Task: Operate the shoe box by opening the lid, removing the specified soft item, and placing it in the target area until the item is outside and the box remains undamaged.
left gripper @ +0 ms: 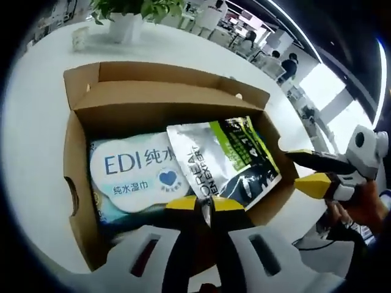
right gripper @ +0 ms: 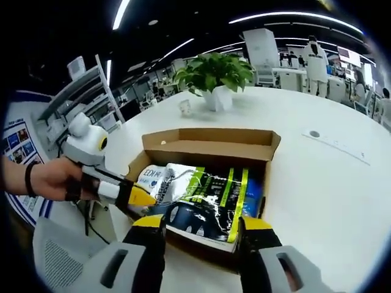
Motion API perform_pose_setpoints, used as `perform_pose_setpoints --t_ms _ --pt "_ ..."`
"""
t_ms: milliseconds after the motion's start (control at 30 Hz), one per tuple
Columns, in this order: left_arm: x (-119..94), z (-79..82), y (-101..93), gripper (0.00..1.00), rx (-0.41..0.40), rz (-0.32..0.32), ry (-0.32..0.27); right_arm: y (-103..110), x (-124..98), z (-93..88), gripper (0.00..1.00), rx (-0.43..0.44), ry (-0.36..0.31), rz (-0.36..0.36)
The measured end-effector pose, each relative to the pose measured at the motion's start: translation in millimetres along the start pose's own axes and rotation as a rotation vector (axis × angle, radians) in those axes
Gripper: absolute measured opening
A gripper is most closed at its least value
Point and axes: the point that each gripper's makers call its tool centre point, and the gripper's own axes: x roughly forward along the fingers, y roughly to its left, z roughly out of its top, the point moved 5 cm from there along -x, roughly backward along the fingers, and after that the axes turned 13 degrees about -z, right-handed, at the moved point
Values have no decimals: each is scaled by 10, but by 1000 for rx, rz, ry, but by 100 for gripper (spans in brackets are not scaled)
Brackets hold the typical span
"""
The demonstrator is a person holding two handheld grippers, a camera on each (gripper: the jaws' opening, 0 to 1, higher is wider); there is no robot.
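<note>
Right gripper (right gripper: 201,224) splayed over shoe box (right gripper: 211,144)

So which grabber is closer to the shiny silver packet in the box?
Left. The left gripper, jaws shut, sits right at the silver packet's near edge. The right gripper is open at the cardboard box's side wall, just beside the packet.
</note>
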Motion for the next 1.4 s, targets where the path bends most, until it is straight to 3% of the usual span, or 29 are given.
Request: perform_pose_setpoints --t_ms 567,700,1000,1167,1300,1400 --pt "-86 -22 104 1 2 -4 14 64 284 45 41 -11 75 4" --pt "-99 -25 114 1 4 -3 14 23 352 8 37 -17 113 -18" --pt "-93 -24 117 1 -8 -8 14 36 431 -11 38 -4 167 -31" --pt "-89 -21 111 1 -11 -10 11 15 430 -29 30 -29 185 -39" --pt "-101 -24 84 0 10 -12 13 3 423 -24 27 0 171 -37" --pt "-119 -17 83 0 29 -8 13 -34 399 -51 19 11 166 -49"
